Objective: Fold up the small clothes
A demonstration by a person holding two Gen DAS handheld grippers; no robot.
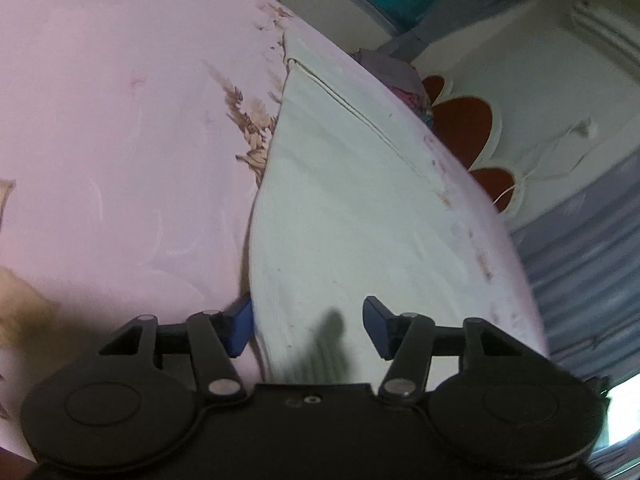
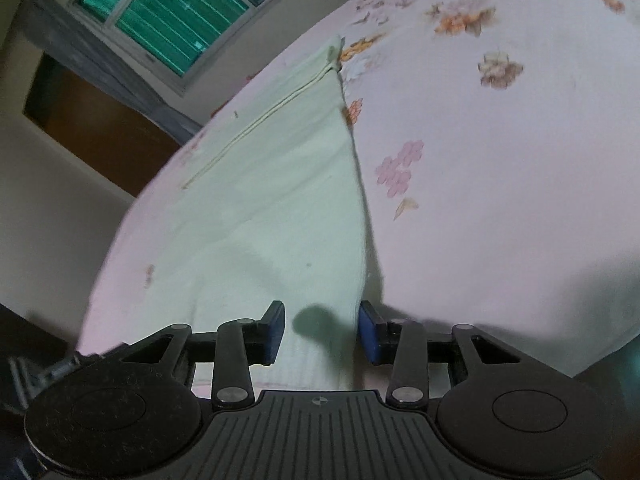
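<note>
The pale green cloth (image 1: 352, 208) lies flat on the flowered pink bedsheet (image 1: 120, 120), likely spread for a fold. Each claw straddles 1 near corner: the left claw (image 1: 308, 326) and right claw (image 2: 322, 330) stand partly apart, cloth between the pads, not yet pinched

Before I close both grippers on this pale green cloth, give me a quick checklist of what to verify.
1. Pale green cloth lies flat on the floral bedsheet: ok.
2. Left gripper straddles the cloth's near left edge, jaws apart: ok.
3. Right gripper straddles the near right edge, jaws apart: ok.
4. Pads already pressing the cloth: cannot tell.
5. Only cloth, not bedsheet, between the fingers: cannot tell.
6. Far seamed edge unwrinkled: ok.
</note>
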